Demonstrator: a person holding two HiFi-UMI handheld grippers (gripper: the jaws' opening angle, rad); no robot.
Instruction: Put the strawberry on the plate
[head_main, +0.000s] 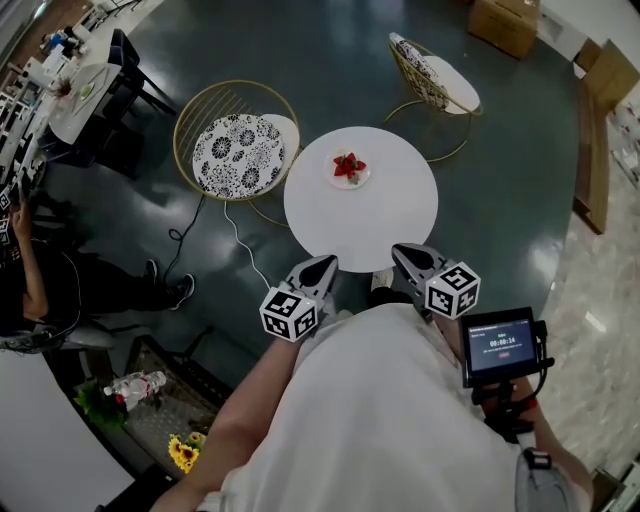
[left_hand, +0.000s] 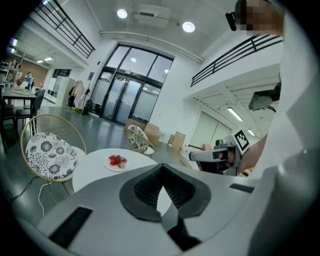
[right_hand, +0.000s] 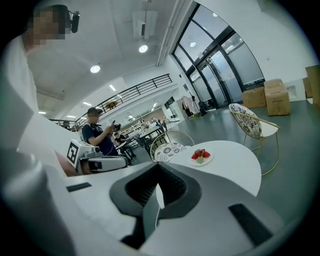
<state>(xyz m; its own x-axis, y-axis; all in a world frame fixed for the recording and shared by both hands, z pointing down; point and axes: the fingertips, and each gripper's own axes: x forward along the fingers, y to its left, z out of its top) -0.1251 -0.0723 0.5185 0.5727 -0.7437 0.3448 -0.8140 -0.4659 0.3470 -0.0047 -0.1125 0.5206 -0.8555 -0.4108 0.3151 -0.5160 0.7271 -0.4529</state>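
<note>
Strawberry (head_main: 349, 165) lies on the plate (head_main: 362, 182); the task looks done, with nothing left that the pictures show.

The fruit is a glossy red, lumpy cluster with green leaves. It sits on a small, pale, round plate towards the far side of a smooth, round white table (head_main: 380, 225). The left gripper (head_main: 322, 264) and right gripper (head_main: 404, 252) hang well back at the near edge, each with its ribbed dark jaws pressed together on nothing. A wire-frame chair (head_main: 238, 150) with a black-and-white patterned cushion stands beside the table.
</note>
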